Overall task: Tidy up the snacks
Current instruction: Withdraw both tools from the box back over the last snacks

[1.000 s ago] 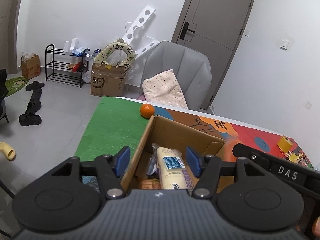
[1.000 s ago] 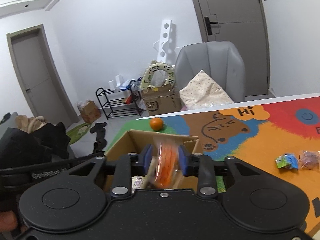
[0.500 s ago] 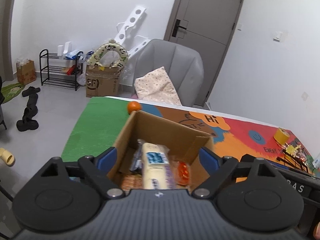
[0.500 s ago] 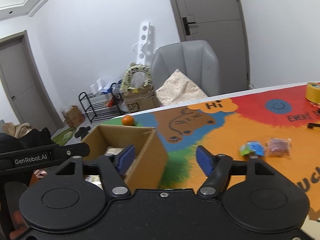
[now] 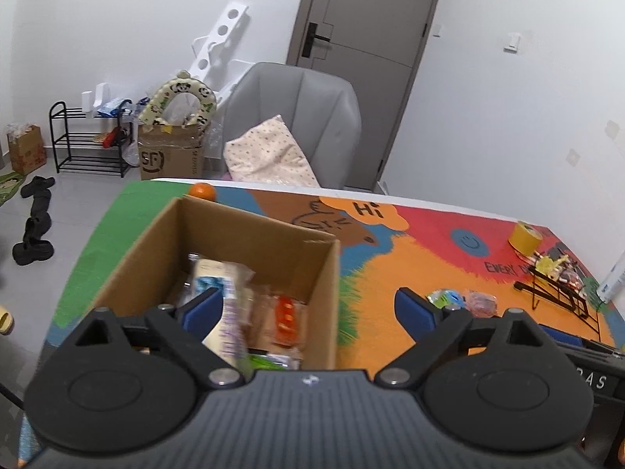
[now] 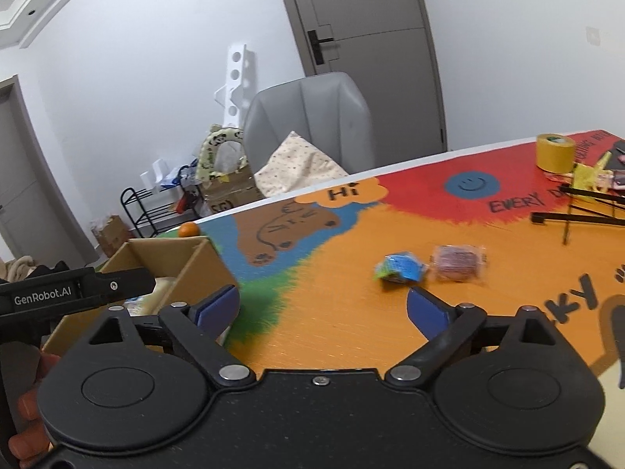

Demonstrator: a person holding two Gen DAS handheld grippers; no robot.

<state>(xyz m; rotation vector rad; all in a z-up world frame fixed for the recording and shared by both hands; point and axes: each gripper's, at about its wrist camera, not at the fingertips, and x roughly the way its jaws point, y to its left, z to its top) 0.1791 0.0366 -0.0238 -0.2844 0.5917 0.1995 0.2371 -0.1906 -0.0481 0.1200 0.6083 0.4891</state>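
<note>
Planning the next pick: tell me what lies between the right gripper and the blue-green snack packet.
Only bare orange mat; the right wrist view shows nothing between the right gripper, jaws open, and the blue-green snack packet.

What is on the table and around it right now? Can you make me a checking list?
Surface: table under a colourful cartoon mat.
Job's things: open cardboard box with several snack packets inside; blue-green snack packet and reddish snack packet lie side by side on the mat, outside the box.
Clutter: orange behind the box, yellow tape roll, black wire rack.
Grippers: left tongs open, empty; right tongs open, empty.
Cables: nothing seen.
Surroundings: grey chair with a dotted cushion, grey door, shoe rack, shoes on the floor.
</note>
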